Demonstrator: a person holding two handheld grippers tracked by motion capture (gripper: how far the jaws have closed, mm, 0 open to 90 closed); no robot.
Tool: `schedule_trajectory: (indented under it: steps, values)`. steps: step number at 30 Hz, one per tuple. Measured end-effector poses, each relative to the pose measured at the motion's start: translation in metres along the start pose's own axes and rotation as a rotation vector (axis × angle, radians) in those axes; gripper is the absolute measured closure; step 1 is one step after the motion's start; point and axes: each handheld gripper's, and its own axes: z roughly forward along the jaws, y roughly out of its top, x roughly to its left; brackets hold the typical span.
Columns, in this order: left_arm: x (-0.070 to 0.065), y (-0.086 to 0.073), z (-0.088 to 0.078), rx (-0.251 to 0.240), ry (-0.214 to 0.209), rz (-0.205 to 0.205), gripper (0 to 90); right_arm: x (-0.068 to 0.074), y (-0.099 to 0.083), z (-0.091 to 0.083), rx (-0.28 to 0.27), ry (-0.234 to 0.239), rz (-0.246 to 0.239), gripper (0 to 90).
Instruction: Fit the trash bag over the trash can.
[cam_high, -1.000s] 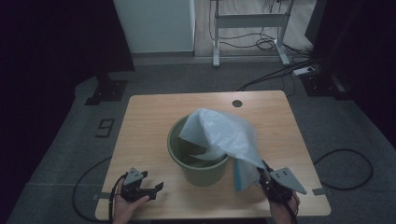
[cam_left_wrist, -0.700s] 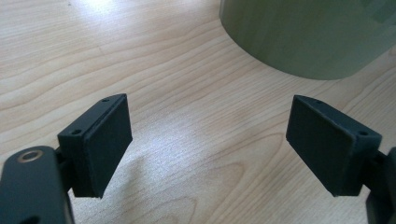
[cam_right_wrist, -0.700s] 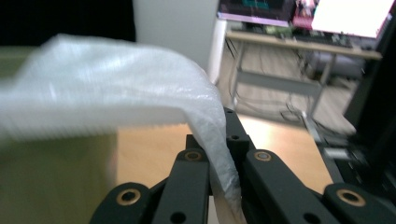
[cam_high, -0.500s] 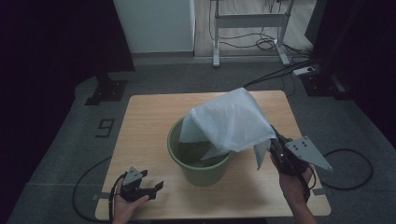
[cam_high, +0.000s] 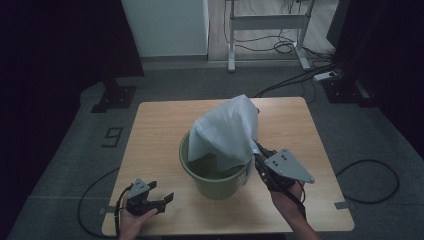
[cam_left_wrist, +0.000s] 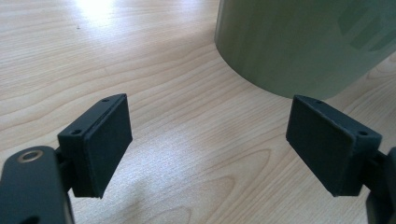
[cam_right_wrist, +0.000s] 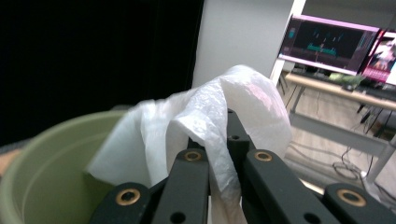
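A green bucket stands in the middle of the wooden table. A white plastic bag hangs over the bucket's mouth, lifted at its right side. My right gripper is shut on the bag's edge beside the bucket's right rim. In the right gripper view the bag is pinched between the closed jaws, with the bucket's rim at lower left. My left gripper rests low at the table's front left, open. In the left gripper view its pads stand wide apart, with the bucket's wall beyond them.
A white cabinet and a desk frame with cables stand behind the table. Dark curtains flank both sides. Monitors sit on a desk in the right gripper view. A black cable loops on the floor at the right.
My right gripper has risen and moved toward the bucket with the bag in it, lifting the bag higher over the bucket. The left gripper has stayed put.
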Motion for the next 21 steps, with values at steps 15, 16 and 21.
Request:
schedule_trajectory:
  steps: [15,16,21]
  values:
    - [-0.005,0.004,-0.002,-0.009,0.007,0.017,13.9,-0.032,0.009,-0.036,-0.072,-0.057,0.02,85.6]
    - [-0.007,0.006,-0.002,-0.014,0.003,0.019,13.9,-0.034,0.01,-0.038,-0.079,-0.054,0.009,85.0]
    - [-0.008,0.007,-0.003,-0.023,-0.007,0.017,13.9,-0.036,0.019,-0.034,-0.091,-0.07,-0.11,85.7]
